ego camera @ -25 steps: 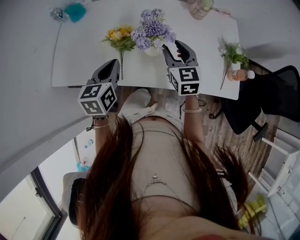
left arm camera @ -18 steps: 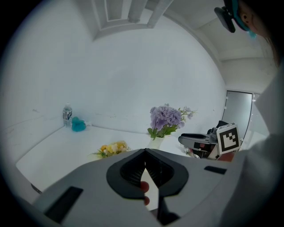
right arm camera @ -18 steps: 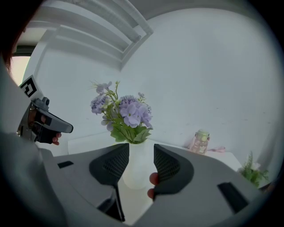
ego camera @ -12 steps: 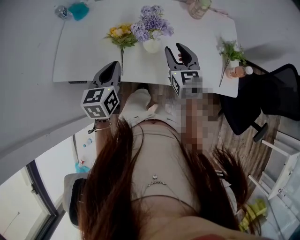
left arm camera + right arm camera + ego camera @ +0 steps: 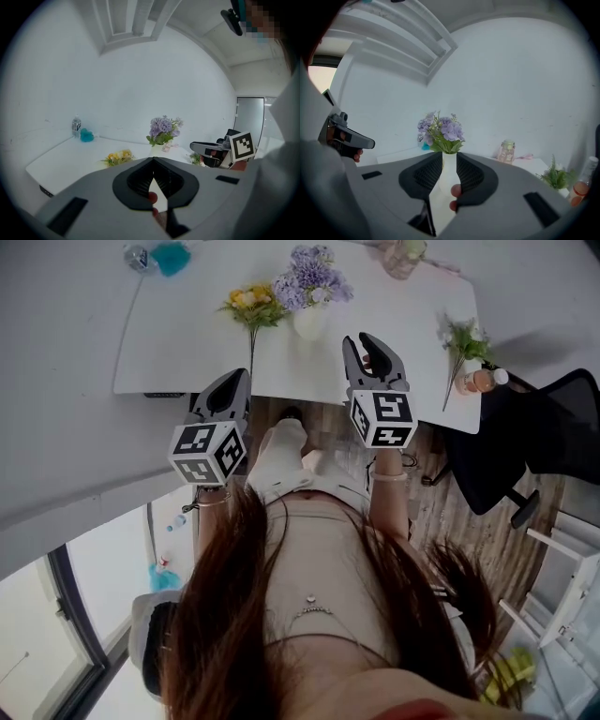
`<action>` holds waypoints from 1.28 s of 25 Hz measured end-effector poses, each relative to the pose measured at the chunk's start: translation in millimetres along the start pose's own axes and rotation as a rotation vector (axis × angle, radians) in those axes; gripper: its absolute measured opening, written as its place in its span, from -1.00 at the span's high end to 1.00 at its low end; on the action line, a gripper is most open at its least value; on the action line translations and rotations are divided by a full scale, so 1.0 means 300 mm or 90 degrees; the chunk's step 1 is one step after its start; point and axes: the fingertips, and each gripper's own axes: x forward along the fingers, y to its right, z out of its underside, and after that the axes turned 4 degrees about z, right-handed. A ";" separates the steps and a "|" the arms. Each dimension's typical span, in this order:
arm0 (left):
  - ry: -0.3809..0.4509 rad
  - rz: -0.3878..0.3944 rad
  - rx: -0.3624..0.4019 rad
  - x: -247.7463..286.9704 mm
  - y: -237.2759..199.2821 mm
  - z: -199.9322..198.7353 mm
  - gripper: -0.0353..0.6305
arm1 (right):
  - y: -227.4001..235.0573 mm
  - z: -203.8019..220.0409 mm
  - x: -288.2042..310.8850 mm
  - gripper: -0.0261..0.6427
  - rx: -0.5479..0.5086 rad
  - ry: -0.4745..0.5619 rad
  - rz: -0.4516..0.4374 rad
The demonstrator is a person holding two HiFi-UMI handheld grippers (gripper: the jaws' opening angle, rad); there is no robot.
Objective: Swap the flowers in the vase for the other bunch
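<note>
A white vase point(image 5: 309, 322) with purple flowers point(image 5: 312, 276) stands mid-table. To its left a yellow bunch point(image 5: 249, 304) lies flat on the table. My left gripper point(image 5: 231, 390) hangs shut and empty just off the table's near edge, below the yellow bunch's stem. My right gripper point(image 5: 369, 343) hovers over the near edge, right of the vase and apart from it. Its jaws have just been closing with nothing between them, and a gap remains. In the right gripper view the vase point(image 5: 448, 171) shows far off through that gap. The left gripper view has the yellow bunch point(image 5: 117, 157) beyond its tips.
The white table point(image 5: 187, 343) also bears a water bottle point(image 5: 139, 256) and a teal object point(image 5: 172, 257) at the far left. A jar point(image 5: 403, 254) stands at the back, with a small green plant point(image 5: 466, 338) and a bottle point(image 5: 478, 381) at the right end. A black office chair point(image 5: 553, 427) stands beside it.
Both grippers have drawn back from the flowers toward the table's near edge. The right gripper's jaws have narrowed. The vase and both bunches have stayed in place.
</note>
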 end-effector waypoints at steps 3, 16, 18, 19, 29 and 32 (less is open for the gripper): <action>0.006 0.009 0.005 -0.029 0.022 0.016 0.88 | -0.019 -0.011 -0.047 0.65 -0.003 0.013 0.002; 0.020 0.035 0.019 -0.124 0.135 0.063 0.88 | -0.055 -0.036 -0.249 0.75 -0.013 0.056 0.011; 0.020 0.038 0.021 -0.140 0.146 0.070 0.88 | -0.062 -0.037 -0.275 0.76 -0.014 0.059 0.014; 0.020 0.040 0.021 -0.146 0.149 0.073 0.88 | -0.066 -0.040 -0.287 0.77 -0.015 0.062 0.014; 0.012 0.051 0.021 -0.158 0.157 0.090 0.88 | -0.070 -0.054 -0.350 0.78 -0.046 0.065 0.025; 0.004 0.053 0.021 -0.152 0.153 0.094 0.88 | -0.079 -0.052 -0.352 0.78 -0.061 0.062 0.024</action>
